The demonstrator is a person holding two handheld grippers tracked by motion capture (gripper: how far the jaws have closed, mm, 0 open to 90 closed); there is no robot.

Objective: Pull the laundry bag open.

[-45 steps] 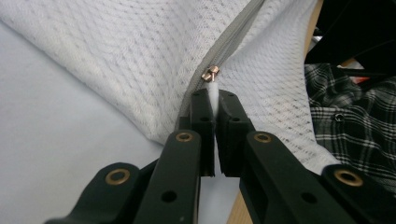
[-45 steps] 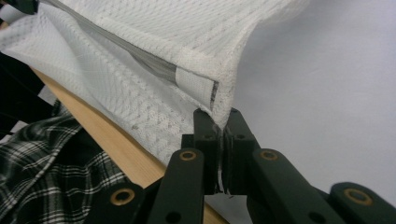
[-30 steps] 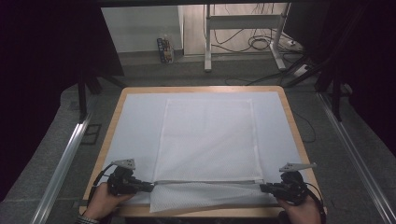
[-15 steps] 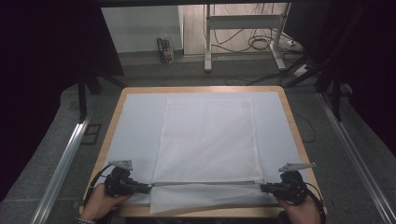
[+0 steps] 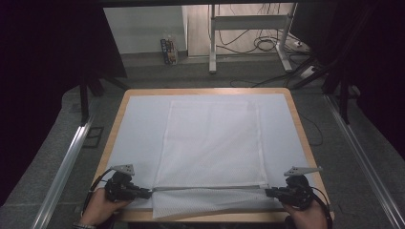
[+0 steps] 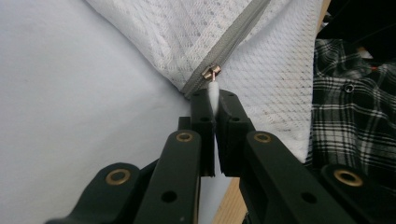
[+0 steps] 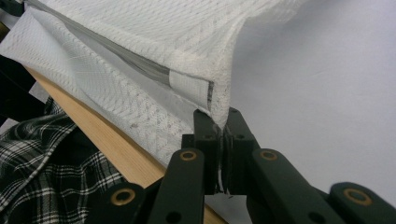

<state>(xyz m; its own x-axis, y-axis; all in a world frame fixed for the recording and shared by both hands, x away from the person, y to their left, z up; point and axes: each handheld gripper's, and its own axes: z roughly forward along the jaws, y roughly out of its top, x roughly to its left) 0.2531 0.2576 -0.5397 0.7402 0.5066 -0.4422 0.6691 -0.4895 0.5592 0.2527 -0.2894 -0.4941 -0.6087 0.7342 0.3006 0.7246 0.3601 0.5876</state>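
White mesh bag (image 5: pixel 210 143) (near edge overhanging, cut off), each tool clamped: left tool (image 6: pixel 214 100) on zipper pull (image 6: pixel 213 88), right tool (image 7: pixel 223 122) on corner.

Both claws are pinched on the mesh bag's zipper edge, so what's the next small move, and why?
Probably draw the left claw toward the right claw. It is shut on the white pull tab of the slider at the zipper's end, while the right one clamps the mesh bag's far corner, bracing it.
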